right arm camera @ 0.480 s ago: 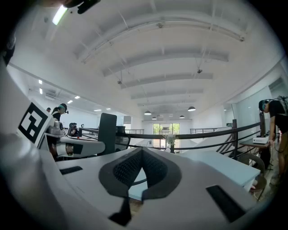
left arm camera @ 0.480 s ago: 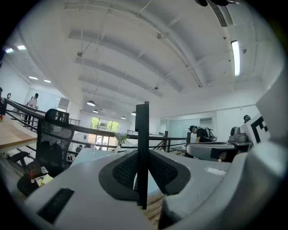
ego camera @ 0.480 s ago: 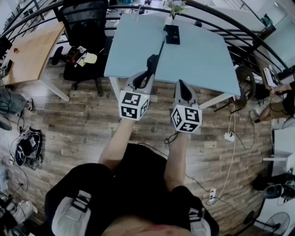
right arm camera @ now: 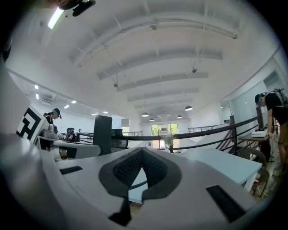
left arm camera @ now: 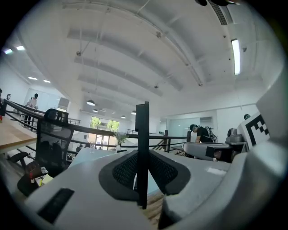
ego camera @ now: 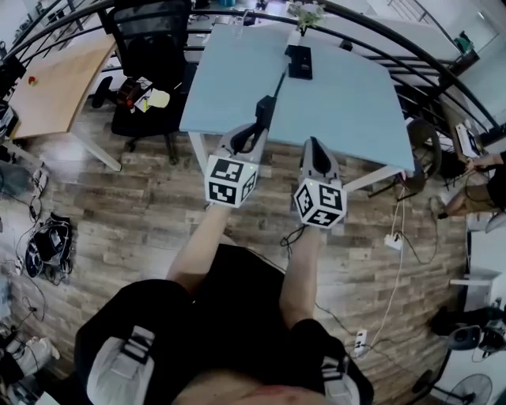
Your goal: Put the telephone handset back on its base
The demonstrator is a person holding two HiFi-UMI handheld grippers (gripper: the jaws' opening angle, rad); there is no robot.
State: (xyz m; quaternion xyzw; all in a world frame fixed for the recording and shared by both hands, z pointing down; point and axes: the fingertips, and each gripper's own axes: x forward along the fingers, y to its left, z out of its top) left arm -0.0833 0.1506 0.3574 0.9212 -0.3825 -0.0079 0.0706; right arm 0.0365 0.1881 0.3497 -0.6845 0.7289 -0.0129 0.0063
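Handset: black, clamped in your left gripper, over the near edge of the pale blue table. In the left gripper view the handset stands upright and edge-on, with both pads pressed on its lower part. Base: black, sits toward the table's far edge, well apart from the handset and close to a small plant. Your right gripper hangs beside the left one, near the table's front edge. Its jaws meet at the tips with nothing between them. A black office chair stands at the table's left.
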